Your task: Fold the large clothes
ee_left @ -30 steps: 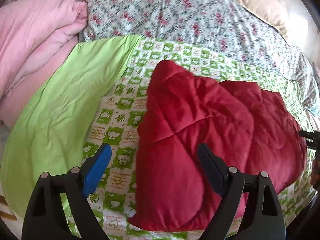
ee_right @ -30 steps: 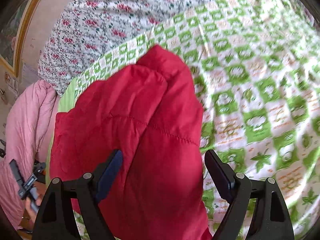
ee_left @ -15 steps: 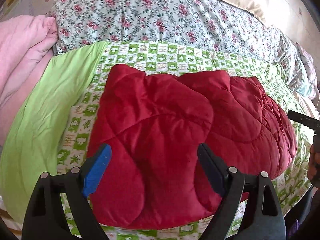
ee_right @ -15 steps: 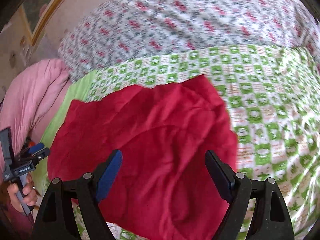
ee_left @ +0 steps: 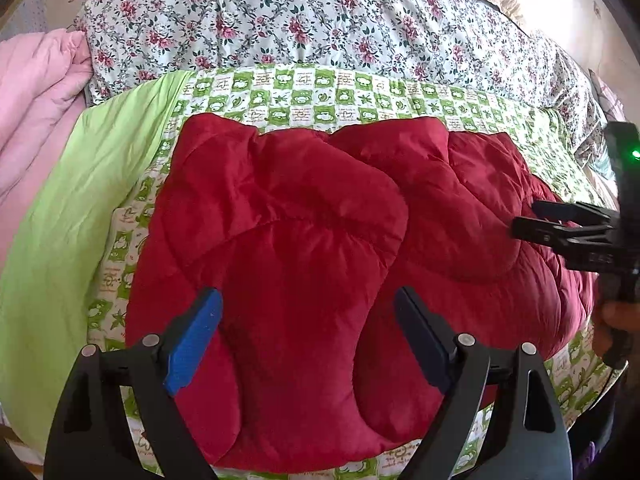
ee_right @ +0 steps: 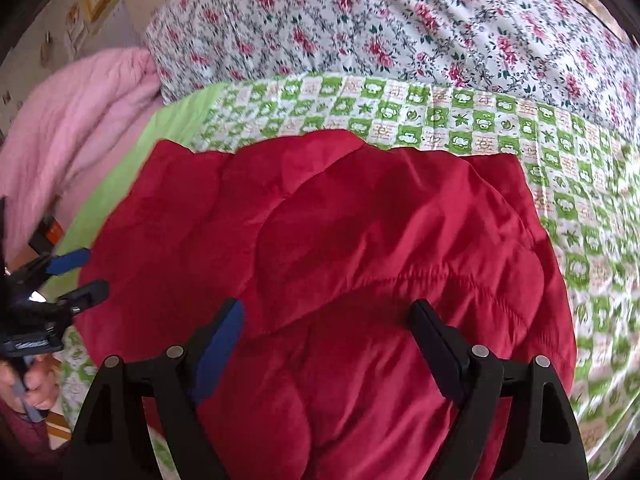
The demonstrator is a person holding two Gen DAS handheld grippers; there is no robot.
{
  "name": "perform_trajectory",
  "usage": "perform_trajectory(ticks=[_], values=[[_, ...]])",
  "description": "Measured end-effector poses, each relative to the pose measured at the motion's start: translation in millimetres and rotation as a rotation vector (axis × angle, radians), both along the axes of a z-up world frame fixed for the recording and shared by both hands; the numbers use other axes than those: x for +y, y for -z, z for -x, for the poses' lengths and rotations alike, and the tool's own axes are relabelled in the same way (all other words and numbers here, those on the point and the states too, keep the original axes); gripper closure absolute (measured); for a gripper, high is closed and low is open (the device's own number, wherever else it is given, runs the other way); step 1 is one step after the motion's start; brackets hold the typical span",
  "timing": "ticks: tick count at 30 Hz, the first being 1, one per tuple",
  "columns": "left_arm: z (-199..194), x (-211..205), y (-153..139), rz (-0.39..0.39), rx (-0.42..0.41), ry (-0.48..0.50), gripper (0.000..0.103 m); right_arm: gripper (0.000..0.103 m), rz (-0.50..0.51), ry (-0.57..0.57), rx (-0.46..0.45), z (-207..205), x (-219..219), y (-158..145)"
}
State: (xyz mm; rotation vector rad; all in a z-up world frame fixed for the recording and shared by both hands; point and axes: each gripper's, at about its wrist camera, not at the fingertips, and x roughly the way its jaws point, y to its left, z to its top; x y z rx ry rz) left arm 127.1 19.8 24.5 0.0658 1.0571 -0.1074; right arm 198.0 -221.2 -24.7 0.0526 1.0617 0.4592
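Now I see the puffy red coat [ee_left: 304,264] lying folded in a heap on the green checked sheet [ee_left: 360,92] of the bed. My left gripper [ee_left: 308,336] floats above it with its fingers spread wide and holding nothing. My right gripper [ee_right: 328,344] hangs over it too, fingers apart and bare.

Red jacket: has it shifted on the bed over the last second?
Cannot tell. The red jacket looks flatter and wider against the green checked sheet, but both cameras swung, so the change may be viewpoint. Both tongs are open.
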Motion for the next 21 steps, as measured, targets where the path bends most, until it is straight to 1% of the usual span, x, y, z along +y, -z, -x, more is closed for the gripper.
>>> perform_trajectory(ticks=[3, 5, 8, 13, 16, 21], values=[[-5, 0, 2, 0.003, 0.007, 0.001, 0.014, 0.016, 0.048, -0.009, -0.002, -14, 7, 8], [-9, -2, 4, 0.009, 0.01, 0.002, 0.014, 0.015, 0.077, -0.015, 0.016, -27, 9, 18], [-16, -3, 11, 0.016, 0.023, 0.002, 0.014, 0.014, 0.104, 0.033, 0.031, -46, 6, 35], [-42, 2, 32, 0.031, 0.043, -0.025, 0.014, 0.014, 0.074, 0.108, 0.079, -67, -9, 51], [-61, 6, 44, 0.017, 0.057, -0.056, 0.014, 0.014, 0.065, 0.122, 0.091, -72, -13, 55], [-88, 13, 64, 0.024, 0.093, -0.099, 0.014, 0.014, 0.054, 0.148, 0.101, -80, -21, 60]])
